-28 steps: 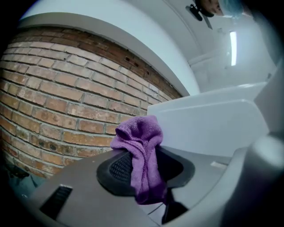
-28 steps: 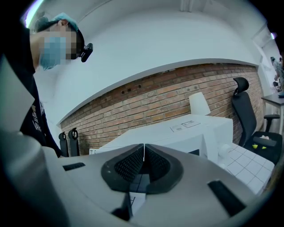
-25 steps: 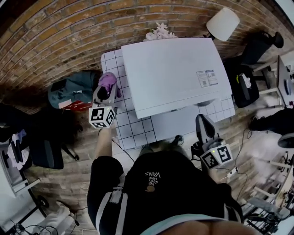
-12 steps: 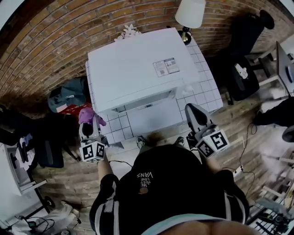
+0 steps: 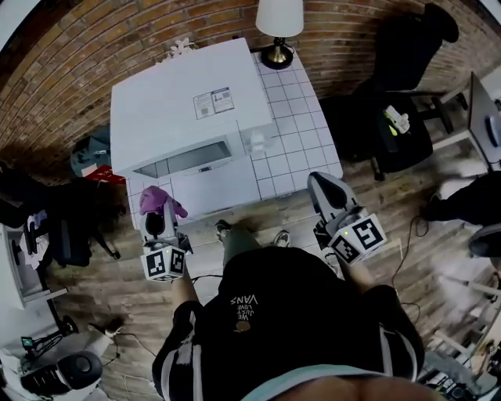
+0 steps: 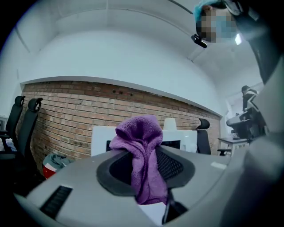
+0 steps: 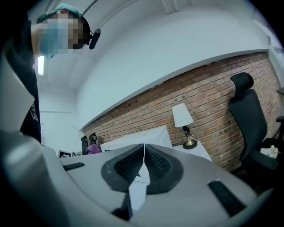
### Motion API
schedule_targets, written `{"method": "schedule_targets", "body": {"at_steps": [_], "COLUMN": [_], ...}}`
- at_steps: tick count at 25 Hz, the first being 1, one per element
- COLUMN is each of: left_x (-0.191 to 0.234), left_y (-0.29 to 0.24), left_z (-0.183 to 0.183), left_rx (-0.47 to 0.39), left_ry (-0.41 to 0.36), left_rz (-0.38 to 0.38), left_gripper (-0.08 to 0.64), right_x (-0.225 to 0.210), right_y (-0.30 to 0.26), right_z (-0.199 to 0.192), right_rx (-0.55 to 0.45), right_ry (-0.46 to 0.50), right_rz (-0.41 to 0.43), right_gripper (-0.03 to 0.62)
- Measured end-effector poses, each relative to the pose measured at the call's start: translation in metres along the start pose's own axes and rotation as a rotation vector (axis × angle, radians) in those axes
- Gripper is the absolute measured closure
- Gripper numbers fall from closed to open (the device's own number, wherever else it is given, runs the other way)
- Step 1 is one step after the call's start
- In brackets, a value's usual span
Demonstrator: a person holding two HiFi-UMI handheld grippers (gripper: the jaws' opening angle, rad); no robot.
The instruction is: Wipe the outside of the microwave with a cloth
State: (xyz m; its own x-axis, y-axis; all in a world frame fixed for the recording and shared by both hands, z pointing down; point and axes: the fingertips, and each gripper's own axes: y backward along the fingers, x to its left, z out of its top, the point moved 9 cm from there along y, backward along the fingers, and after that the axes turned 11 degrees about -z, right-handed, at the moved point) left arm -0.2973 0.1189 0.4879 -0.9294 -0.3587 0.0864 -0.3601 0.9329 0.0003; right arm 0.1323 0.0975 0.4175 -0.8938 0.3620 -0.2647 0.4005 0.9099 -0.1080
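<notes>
A brick wall (image 5: 94, 47) backs the tiled table (image 5: 301, 133) bearing the white microwave (image 5: 172, 102). The left gripper (image 5: 157, 219) pinches a purple cloth (image 5: 161, 200), with the microwave's front just ahead of its jaws, apart. The right gripper (image 5: 324, 186), jaws together and empty, hangs beside the table. Only a fold seems clamped, so a hard wipe could drag the cloth free.

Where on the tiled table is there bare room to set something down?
Bare tiles lie right of the microwave, from the lamp base forward to the table's front-right corner. Only a thin tile strip shows at the microwave's front-left, near the left tool holding the purple cloth.
</notes>
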Motion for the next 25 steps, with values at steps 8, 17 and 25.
{"method": "schedule_targets", "body": {"at_steps": [8,17,25], "left_x": [-0.096,-0.143,-0.17], "left_y": [-0.052,-0.135,-0.153], "left_z": [0.01,0.04,0.05], "left_rx": [0.024,-0.017,0.006], "left_ry": [-0.012,0.048,-0.003], "left_rz": [-0.14,-0.256,-0.091], "left_gripper": [0.419,0.419,0.419], "right_x": [-0.064,-0.123,-0.165], "right_y": [0.014,-0.05,-0.124], "right_z": [0.005,0.035,0.054], "right_rx": [0.007,-0.01,0.011], "right_ry": [-0.02,-0.019,-0.016], "right_rz": [-0.049,-0.05,0.145], "right_gripper": [0.588,0.588,0.588]}}
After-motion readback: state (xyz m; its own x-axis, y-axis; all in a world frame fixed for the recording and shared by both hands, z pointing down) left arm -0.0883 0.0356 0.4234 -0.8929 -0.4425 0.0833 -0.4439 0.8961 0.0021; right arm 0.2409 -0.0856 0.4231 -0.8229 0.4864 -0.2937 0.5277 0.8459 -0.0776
